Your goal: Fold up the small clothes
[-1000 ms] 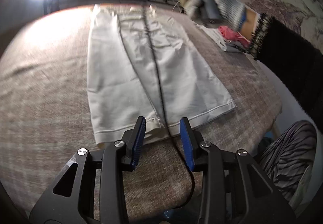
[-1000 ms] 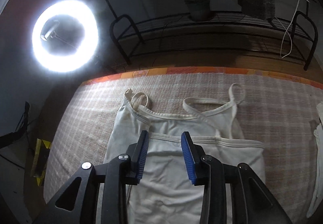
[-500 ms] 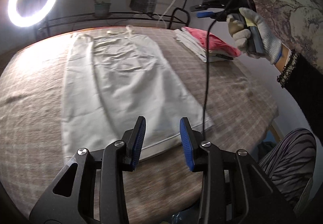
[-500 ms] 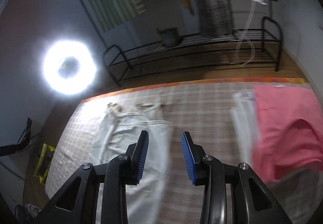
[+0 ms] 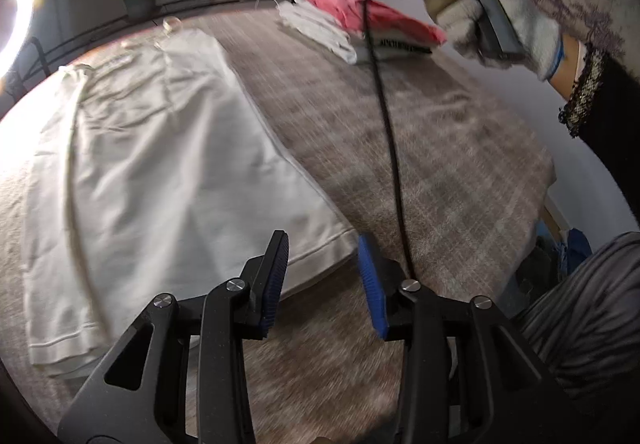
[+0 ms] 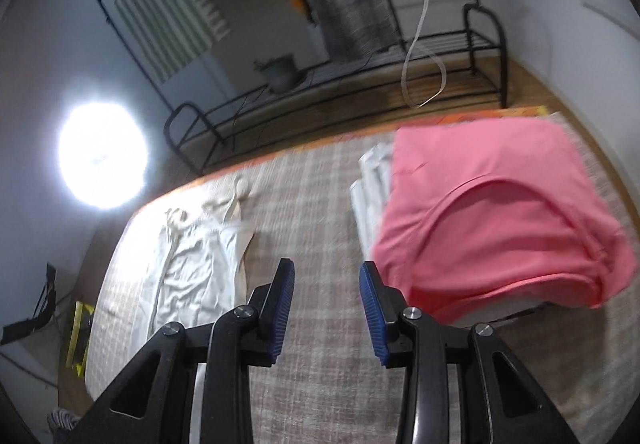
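Note:
A white strappy top (image 5: 152,163) lies spread flat on the checked tablecloth (image 5: 440,147), its hem toward me; it also shows in the right wrist view (image 6: 192,268). My left gripper (image 5: 322,276) is open and empty, just above the hem's right corner. My right gripper (image 6: 326,296) is open and empty, held in the air in a gloved hand (image 5: 480,15) near a stack of folded clothes with a pink garment (image 6: 492,211) on top, which also shows in the left wrist view (image 5: 372,23).
A black cable (image 5: 392,147) hangs from the right gripper across the table. A ring light (image 6: 102,155) shines at the far left. A black metal rack (image 6: 360,83) stands behind the table. The person's striped leg (image 5: 592,296) is at the table's right edge (image 5: 546,183).
The right gripper has lifted off the top's neckline and swung right to the folded stack. The left gripper has shifted right along the hem toward its right corner.

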`<move>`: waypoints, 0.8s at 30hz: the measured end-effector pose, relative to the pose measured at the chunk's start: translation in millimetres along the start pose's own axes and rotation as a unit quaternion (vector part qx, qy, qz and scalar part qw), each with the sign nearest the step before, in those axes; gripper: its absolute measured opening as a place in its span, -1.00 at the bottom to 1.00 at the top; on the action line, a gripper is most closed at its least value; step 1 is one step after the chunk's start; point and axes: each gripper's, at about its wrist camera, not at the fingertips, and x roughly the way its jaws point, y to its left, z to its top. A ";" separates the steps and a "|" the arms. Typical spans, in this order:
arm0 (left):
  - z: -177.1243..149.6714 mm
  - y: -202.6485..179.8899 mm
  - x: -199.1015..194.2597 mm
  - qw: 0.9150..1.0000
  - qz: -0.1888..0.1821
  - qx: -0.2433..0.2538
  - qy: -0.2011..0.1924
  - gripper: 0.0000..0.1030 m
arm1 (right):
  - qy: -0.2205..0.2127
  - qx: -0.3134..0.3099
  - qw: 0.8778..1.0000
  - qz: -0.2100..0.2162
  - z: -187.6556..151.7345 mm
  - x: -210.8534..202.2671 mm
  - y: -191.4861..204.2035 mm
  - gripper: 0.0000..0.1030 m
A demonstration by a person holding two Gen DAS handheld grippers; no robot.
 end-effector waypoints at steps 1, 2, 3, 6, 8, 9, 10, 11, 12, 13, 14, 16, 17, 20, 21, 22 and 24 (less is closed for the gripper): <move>-0.2 -1.3 3.7 1.000 -0.002 0.000 0.004 -0.28 | 0.006 -0.003 1.000 0.005 -0.9 8.2 2.5 -0.30; 0.6 -2.9 8.8 1.000 -0.003 0.001 0.009 -0.27 | 0.012 -0.006 1.000 0.009 -1.6 16.9 5.0 -0.30; 1.2 -4.6 13.4 1.000 -0.004 0.002 0.013 -0.26 | 0.016 -0.008 1.000 0.011 -2.6 21.9 6.7 -0.30; 1.4 -8.5 22.9 1.000 0.000 0.004 0.024 -0.02 | 0.027 -0.013 0.999 0.015 -3.3 39.7 13.4 -0.30; 0.8 -10.8 26.9 1.000 0.004 0.006 0.028 -0.02 | 0.033 -0.017 0.999 0.017 -2.9 48.2 18.7 -0.30; 0.0 -13.2 27.7 1.000 0.009 0.011 0.027 -0.02 | 0.035 -0.018 0.999 0.019 -2.7 52.2 21.3 -0.29; -0.6 -15.3 28.2 0.999 0.014 0.016 0.026 -0.02 | 0.038 -0.019 0.999 0.022 -1.8 56.5 22.9 -0.29; -1.1 -16.4 28.8 0.999 0.019 0.020 0.027 -0.02 | 0.039 -0.019 0.999 0.025 -1.6 59.7 24.8 -0.29; -1.8 -18.1 29.6 0.999 0.024 0.024 0.027 -0.02 | 0.042 -0.018 0.999 0.029 -1.0 65.1 28.4 -0.29; -1.3 -18.5 31.3 0.999 0.027 0.026 0.027 -0.02 | 0.045 -0.018 0.998 0.031 -0.9 69.7 30.8 -0.29; -1.0 -18.6 31.5 0.999 0.032 0.027 0.026 -0.13 | 0.048 -0.019 0.998 0.032 -0.9 75.0 33.4 -0.29; 0.1 -16.6 32.3 0.999 0.042 0.020 0.022 -0.50 | 0.055 -0.018 0.998 0.035 -0.6 85.5 38.7 -0.29; 1.3 -13.4 32.7 0.999 0.040 0.012 0.022 -0.72 | 0.057 -0.018 0.997 0.037 -0.6 90.2 41.6 -0.29; 4.7 -1.8 31.0 0.999 0.025 -0.018 0.022 -0.86 | 0.065 -0.011 0.997 0.049 0.6 108.2 51.2 -0.29; 5.0 1.9 28.8 0.999 0.019 -0.029 0.021 -0.86 | 0.067 -0.007 0.996 0.054 1.7 113.1 53.4 -0.29; 5.7 4.8 26.5 0.999 0.016 -0.035 0.019 -0.87 | 0.068 -0.002 0.996 0.061 2.9 118.8 55.4 -0.29; 5.5 9.0 19.4 0.999 0.008 -0.047 0.012 -0.88 | 0.074 0.014 0.994 0.075 6.2 132.9 59.1 -0.29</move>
